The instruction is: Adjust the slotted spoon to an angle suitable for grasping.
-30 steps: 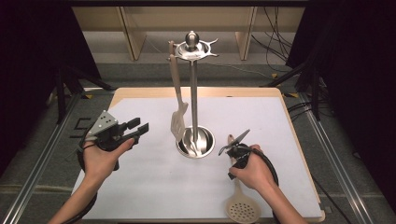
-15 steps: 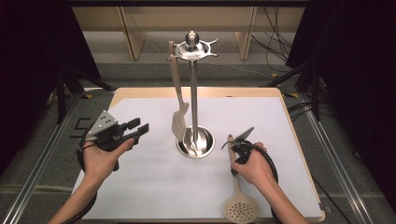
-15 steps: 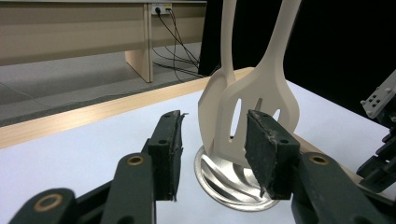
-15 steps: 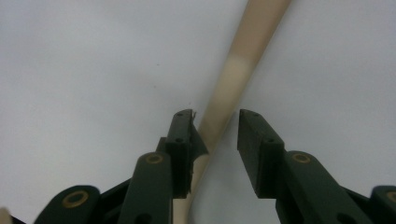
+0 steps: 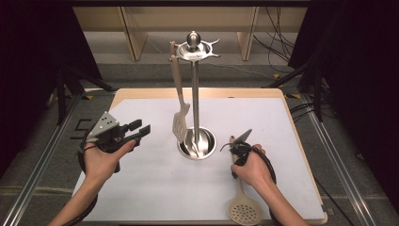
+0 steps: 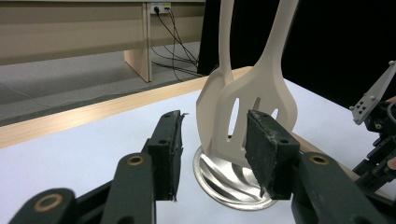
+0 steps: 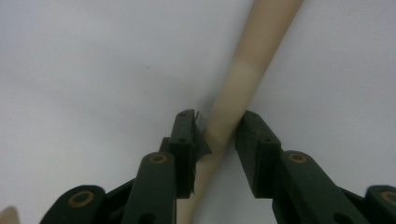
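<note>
High view looks down on table (image 5: 155, 188); gripper views close, sharing it.

Right tool (image 5: 239, 147): black jaws with brass-coloured rivets, either side of a cream skimmer (image 5: 243, 207) handle; skimmer head behind the tool is cream with a dotted hole pattern. Left tool (image 5: 135, 131): black jaws, grey plate on top. Ahead of the left tool, a cream slotted spatula (image 5: 179, 123) with long slits, hanging on a shiny silver rack (image 5: 196, 141) with swirl-lined round base. Worktop (image 5: 155, 179): white sheet under both tools, light wood edge. Black cables trail from both tools.
</note>
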### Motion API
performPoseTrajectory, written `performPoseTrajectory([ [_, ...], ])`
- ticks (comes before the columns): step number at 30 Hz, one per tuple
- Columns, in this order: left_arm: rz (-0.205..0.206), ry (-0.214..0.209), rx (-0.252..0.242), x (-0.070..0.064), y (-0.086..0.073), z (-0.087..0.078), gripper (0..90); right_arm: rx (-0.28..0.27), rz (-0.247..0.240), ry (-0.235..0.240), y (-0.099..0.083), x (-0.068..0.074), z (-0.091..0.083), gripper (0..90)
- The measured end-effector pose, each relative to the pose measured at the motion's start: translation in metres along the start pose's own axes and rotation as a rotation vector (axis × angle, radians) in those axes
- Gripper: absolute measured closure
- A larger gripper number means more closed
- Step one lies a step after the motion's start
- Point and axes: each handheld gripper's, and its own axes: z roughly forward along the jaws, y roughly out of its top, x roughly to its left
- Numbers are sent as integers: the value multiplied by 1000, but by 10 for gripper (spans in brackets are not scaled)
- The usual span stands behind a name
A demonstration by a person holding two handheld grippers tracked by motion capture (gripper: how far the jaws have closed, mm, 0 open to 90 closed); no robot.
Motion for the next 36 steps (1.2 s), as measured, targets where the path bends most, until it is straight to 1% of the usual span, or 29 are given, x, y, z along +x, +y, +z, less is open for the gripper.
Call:
performPoseTrajectory([
  [1, 0, 0, 0, 0, 0, 0, 554, -6, -13, 1, 0, -1, 0, 696],
  [2, 1, 0, 1, 0, 0, 0, 554, -3, -9, 1, 0, -1, 0, 698],
  [3, 4, -1, 1, 0, 0, 0, 555, 9, 35, 6, 0, 1, 0, 701],
  [4, 2, 0, 1, 0, 0, 0, 555, 15, 17, -2, 0, 0, 0, 704],
  [6, 3, 0, 1, -1, 0, -1, 555, 7, 38, -8, 0, 1, 0, 708],
  [7, 5, -2, 1, 0, 0, 0, 555, 17, 39, -9, 0, 1, -1, 713],
  [8, 2, -2, 0, 0, 0, 0, 555, 5, 39, -9, -1, 1, 0, 722],
  [10, 0, -1, 4, 0, 0, 0, 555, 7, 47, -7, -2, 1, 0, 749],
  [11, -2, -1, 4, -1, 0, 0, 555, 22, 48, -3, -2, 0, -2, 765],
  [12, -2, -2, 5, -1, 0, 0, 555, 11, 64, -2, -2, 1, -1, 774],
  [13, -1, -2, 4, -1, -1, 0, 555, 3, 67, -2, -2, 1, -1, 781],
  [14, 2, -3, 5, -1, -1, 0, 555, -7, 56, -9, -3, 0, -1, 784],
  [16, 6, -9, 2, -1, -1, 1, 555, -5, 59, -12, -3, 0, -1, 785],
  [17, -15, -12, 0, -3, -1, 1, 555, -2, 79, -7, -3, 1, -1, 785],
  [18, 3, -3, 6, -2, -1, 1, 555, 2, 85, -6, -4, 0, -2, 786],
  [19, 3, -4, 5, -2, -1, 1, 555, -3, 53, -14, -4, -3, -2, 786],
  [20, 2, -4, 5, -2, -1, 1, 556, -5, 84, -6, -5, -1, -2, 786],
  [23, 1, -3, 5, -2, -1, 1, 556, -5, 94, 4, -6, -1, -4, 787],
  [24, 1, -3, 5, -2, -1, 1, 555, -4, 79, -2, -7, -3, -4, 787],
  [25, 0, -4, 5, -2, -1, 1, 556, -6, 95, 9, -7, -2, -6, 787],
  [26, 0, -3, 5, -3, -1, 1, 556, -37, 90, 7, -9, -2, -4, 787],
  [27, 1, -4, 5, -3, -1, 1, 555, -43, 89, 9, -9, -3, -5, 787],
  [28, 2, -5, 5, -3, -1, 1, 555, -26, 80, 12, -10, -4, -7, 788],
  [29, 0, -4, 4, -3, -1, 1, 555, -37, 88, 15, -10, -4, -8, 788],
  [30, 1, -4, 5, -3, -1, 1, 555, -56, 122, 29, -10, -2, -8, 788],
  [31, 1, -4, 6, -3, -1, 1, 555, -82, 118, 32, -12, -3, -8, 788],
  [32, 0, -3, 6, -3, -1, 1, 555, -87, 79, 19, -13, -8, -9, 788],
  [35, 1, -4, 5, -3, -1, 1, 555, -122, 84, 21, -16, -10, -11, 788],
  [36, 2, -5, 5, -3, -1, 2, 555, -133, 72, 24, -16, -10, -12, 788],
])
